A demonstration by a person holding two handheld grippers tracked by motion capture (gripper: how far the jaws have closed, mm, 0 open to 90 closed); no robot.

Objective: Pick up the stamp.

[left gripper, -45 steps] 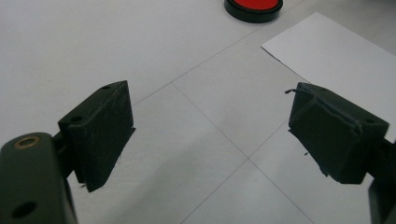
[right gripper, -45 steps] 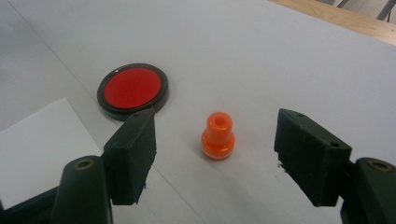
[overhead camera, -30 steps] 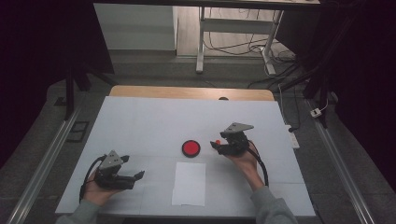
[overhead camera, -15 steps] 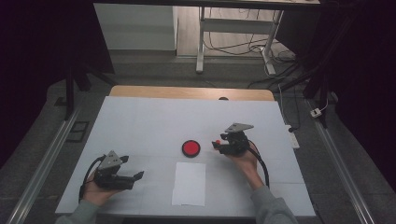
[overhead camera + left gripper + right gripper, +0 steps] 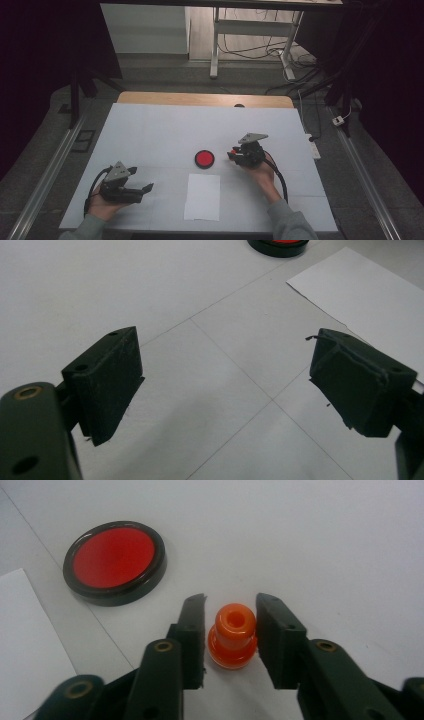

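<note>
A small orange peg (image 5: 232, 637) with a hole in its top stands upright on the white table (image 5: 165, 130), just right of a red disc with a black rim (image 5: 204, 158) (image 5: 115, 562). My right gripper (image 5: 230, 605) (image 5: 232, 152) has just been closing its jaws around the peg, and the pads now meet the peg's wide base on both sides. My left gripper (image 5: 141, 179) (image 5: 225, 370) rests in a hand at the table's front left, open, with bare table between its pads. A white sheet of paper (image 5: 202, 196) lies flat in front of the disc.
The paper (image 5: 360, 295) lies ahead and to the right of the left gripper's jaws. A strip of wooden tabletop (image 5: 200, 98) shows along the far edge. A white power strip (image 5: 312, 145) hangs off the right side, and metal rails (image 5: 45, 180) run along both sides.
The right gripper's jaws have drawn in around the orange peg while the hand shifted only slightly. The left hand and its gripper have stayed put.
</note>
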